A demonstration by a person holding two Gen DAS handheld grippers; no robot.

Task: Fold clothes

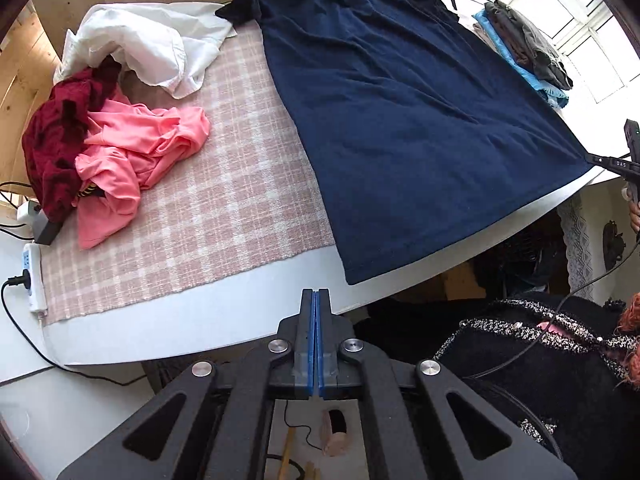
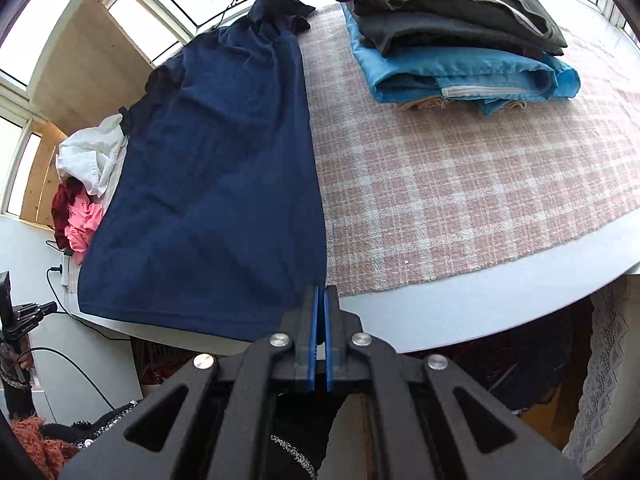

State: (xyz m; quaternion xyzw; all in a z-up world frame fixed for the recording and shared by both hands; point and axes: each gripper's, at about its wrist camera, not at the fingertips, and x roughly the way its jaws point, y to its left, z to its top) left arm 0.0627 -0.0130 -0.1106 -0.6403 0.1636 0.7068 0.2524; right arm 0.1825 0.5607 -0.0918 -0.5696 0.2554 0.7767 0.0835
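A navy blue shirt [image 1: 400, 120] lies spread flat on the pink checked cloth, hem toward the near table edge; it also shows in the right wrist view [image 2: 224, 184]. My left gripper [image 1: 316, 294] is shut and empty, just off the table edge, short of the shirt's near left hem corner. My right gripper [image 2: 321, 292] is shut on the shirt's right hem corner; in the left wrist view it [image 1: 600, 159] pinches that corner at the far right and pulls the hem taut.
Unfolded white [image 1: 152, 44], dark red [image 1: 56, 136] and pink [image 1: 136, 160] clothes are heaped at the left. A folded stack [image 2: 452, 28] of grey and blue garments sits at the back right. A power strip [image 1: 32, 276] lies at the left edge.
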